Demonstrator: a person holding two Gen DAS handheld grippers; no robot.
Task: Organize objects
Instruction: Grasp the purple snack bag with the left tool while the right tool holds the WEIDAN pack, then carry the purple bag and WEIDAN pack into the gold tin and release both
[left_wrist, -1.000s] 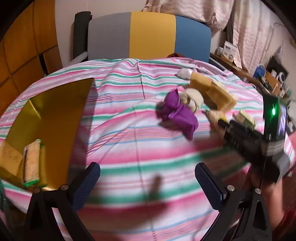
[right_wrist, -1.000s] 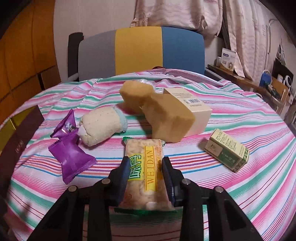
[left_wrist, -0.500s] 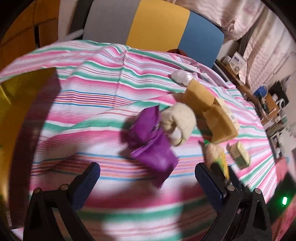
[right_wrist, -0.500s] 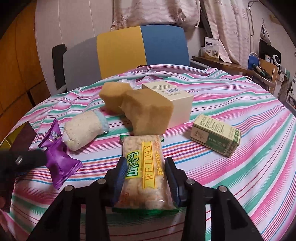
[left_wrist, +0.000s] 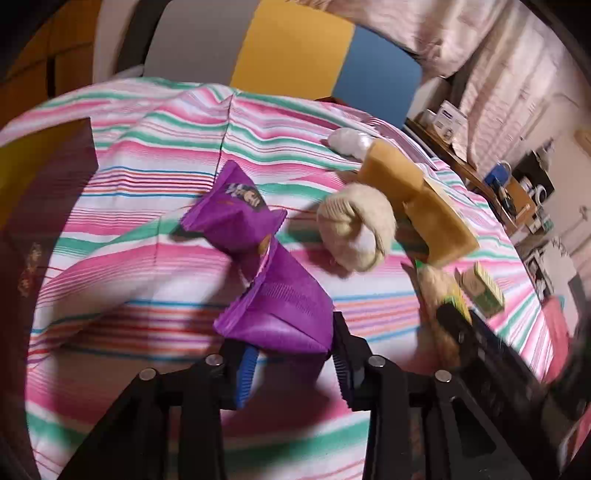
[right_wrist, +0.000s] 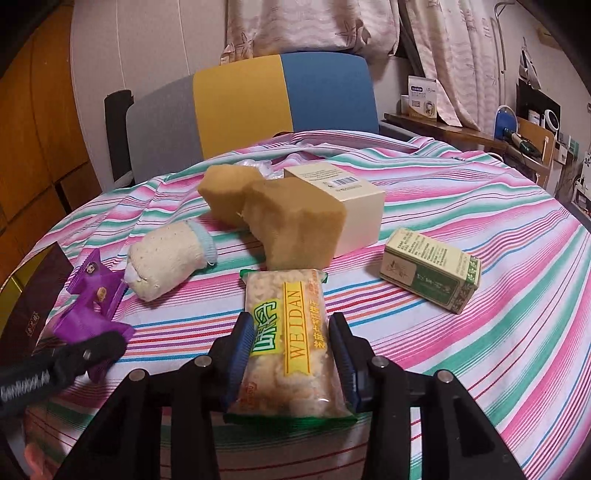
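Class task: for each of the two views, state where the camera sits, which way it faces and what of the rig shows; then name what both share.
Left wrist: behind the left gripper, facing the purple packet it grips; own jaws show.
Right wrist: behind the right gripper, facing the chair; jaws grip the WEIDAN snack.
Shared: purple packet, rolled sock, green box.
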